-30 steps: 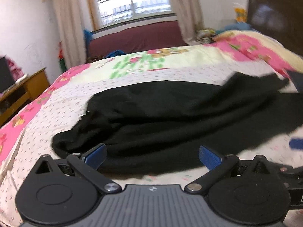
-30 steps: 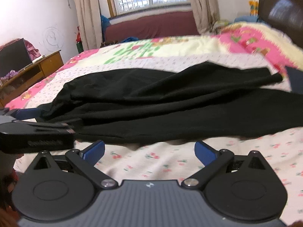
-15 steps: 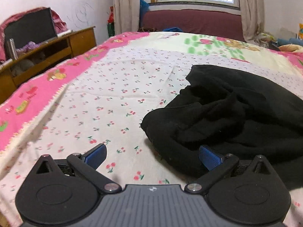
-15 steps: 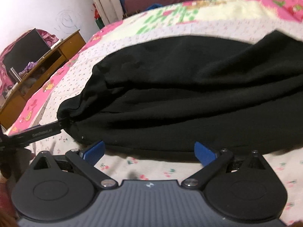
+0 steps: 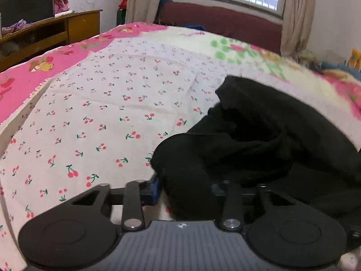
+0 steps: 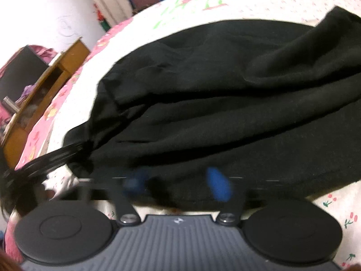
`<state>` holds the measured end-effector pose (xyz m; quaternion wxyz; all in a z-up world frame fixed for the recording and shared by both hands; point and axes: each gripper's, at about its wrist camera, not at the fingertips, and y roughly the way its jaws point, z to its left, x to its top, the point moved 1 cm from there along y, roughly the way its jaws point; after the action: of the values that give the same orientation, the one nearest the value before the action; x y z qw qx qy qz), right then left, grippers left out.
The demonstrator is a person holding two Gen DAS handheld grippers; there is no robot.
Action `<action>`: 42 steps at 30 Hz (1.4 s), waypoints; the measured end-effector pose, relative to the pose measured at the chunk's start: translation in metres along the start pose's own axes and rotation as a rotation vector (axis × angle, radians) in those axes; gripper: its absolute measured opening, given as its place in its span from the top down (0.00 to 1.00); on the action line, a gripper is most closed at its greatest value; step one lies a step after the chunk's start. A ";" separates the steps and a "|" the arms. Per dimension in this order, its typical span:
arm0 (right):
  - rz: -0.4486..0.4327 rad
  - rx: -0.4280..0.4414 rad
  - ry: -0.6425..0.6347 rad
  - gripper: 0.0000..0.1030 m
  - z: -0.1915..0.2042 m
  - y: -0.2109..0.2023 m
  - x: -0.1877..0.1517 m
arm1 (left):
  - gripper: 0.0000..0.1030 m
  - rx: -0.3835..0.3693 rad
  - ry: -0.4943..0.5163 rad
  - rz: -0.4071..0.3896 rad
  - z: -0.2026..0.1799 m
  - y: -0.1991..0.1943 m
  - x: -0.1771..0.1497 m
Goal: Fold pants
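Black, soft cloth: the pants point(image 6: 225, 103) lie loosely rumpled across the bed point(image 5: 94, 122), on a sheet printed with small cherries, their near edge toward both cameras and one bunched end at the left. The left gripper point(image 5: 187, 187) has just been closing its jaws, and a thick wad of that bunched end sits between them, so it reads as clenched on the pants. The right gripper point(image 6: 178, 183) has also just been closing its jaws; the right wrist view is smeared by motion, but the blue pads sit at the near hem with black fabric between them, and I take it as pinched on the pants too. In that same view the left gripper shows as a dark blurred bar reaching into the cloth's left end. The step in hand looks like securing two points along one edge, the start of the first fold rather than any finished crease. The next move likely calls for lifting both holds together, keeping the edge taut between them, and carrying it over the far side so the legs lie one upon the other; a slack or uneven lift could drag the bunched end into a lump. Beyond the bed stands a wooden cabinet point(image 5: 52, 36) whose open shelf holds some jumbled items I cannot identify.
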<state>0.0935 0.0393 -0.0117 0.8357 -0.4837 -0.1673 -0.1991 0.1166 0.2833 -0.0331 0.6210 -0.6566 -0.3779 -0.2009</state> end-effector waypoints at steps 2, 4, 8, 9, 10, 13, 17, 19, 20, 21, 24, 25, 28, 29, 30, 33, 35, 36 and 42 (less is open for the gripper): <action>0.034 0.058 0.014 0.97 0.005 0.002 -0.003 | 0.57 -0.017 -0.023 -0.010 0.004 -0.008 -0.002; 0.036 0.063 -0.065 0.97 0.018 -0.001 -0.011 | 0.60 -0.041 -0.055 -0.015 0.010 -0.016 -0.006; 0.079 0.120 -0.152 0.99 0.039 -0.007 -0.030 | 0.65 -0.052 -0.087 -0.049 0.015 -0.037 -0.015; 0.105 0.132 -0.160 0.98 0.040 -0.007 -0.034 | 0.66 -0.051 -0.101 -0.056 0.018 -0.043 -0.017; 0.127 0.136 -0.161 0.93 0.039 -0.007 -0.038 | 0.67 -0.054 -0.118 -0.059 0.022 -0.047 -0.017; 0.144 0.138 -0.111 0.78 0.023 -0.015 -0.043 | 0.69 -0.041 -0.107 -0.074 0.024 -0.051 -0.019; 0.082 0.142 0.002 0.55 0.000 -0.034 -0.033 | 0.65 -0.072 -0.099 -0.070 0.022 -0.050 -0.017; 0.050 0.122 0.041 0.49 -0.012 -0.043 -0.028 | 0.51 -0.081 -0.110 -0.057 0.024 -0.046 -0.016; 0.033 0.103 0.052 0.46 -0.018 -0.047 -0.027 | 0.48 -0.086 -0.111 -0.050 0.025 -0.045 -0.017; 0.019 0.073 0.061 0.37 -0.026 -0.055 -0.033 | 0.42 -0.083 -0.110 -0.043 0.026 -0.042 -0.018; -0.004 0.014 0.139 0.30 -0.053 -0.060 -0.039 | 0.35 -0.080 -0.119 -0.018 0.027 -0.032 -0.022; -0.006 0.012 0.196 0.30 -0.064 -0.060 -0.040 | 0.34 -0.086 -0.125 -0.014 0.026 -0.028 -0.022; -0.030 0.033 0.321 0.30 -0.079 -0.049 -0.038 | 0.25 -0.089 -0.120 -0.021 0.018 -0.019 -0.019; -0.046 0.030 0.345 0.30 -0.081 -0.045 -0.037 | 0.23 -0.091 -0.116 -0.023 0.015 -0.016 -0.018; -0.060 0.028 0.360 0.29 -0.082 -0.040 -0.035 | 0.20 -0.092 -0.113 -0.024 0.010 -0.013 -0.016; -0.106 0.017 0.365 0.32 -0.081 -0.036 -0.022 | 0.20 -0.069 -0.085 -0.035 -0.001 -0.004 -0.013; -0.091 -0.030 0.319 0.60 -0.077 -0.030 -0.016 | 0.38 -0.034 -0.072 -0.018 -0.003 0.002 -0.010; -0.074 -0.021 0.307 0.87 -0.077 -0.031 -0.015 | 0.46 -0.036 -0.085 -0.016 -0.001 0.001 -0.009; -0.006 0.080 0.169 0.94 -0.043 -0.035 -0.020 | 0.65 -0.108 -0.157 -0.045 0.019 -0.027 -0.009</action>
<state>0.0626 -0.0110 -0.0161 0.8648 -0.4310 -0.1057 -0.2350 0.0870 0.2976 -0.0248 0.5487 -0.6940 -0.4288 -0.1827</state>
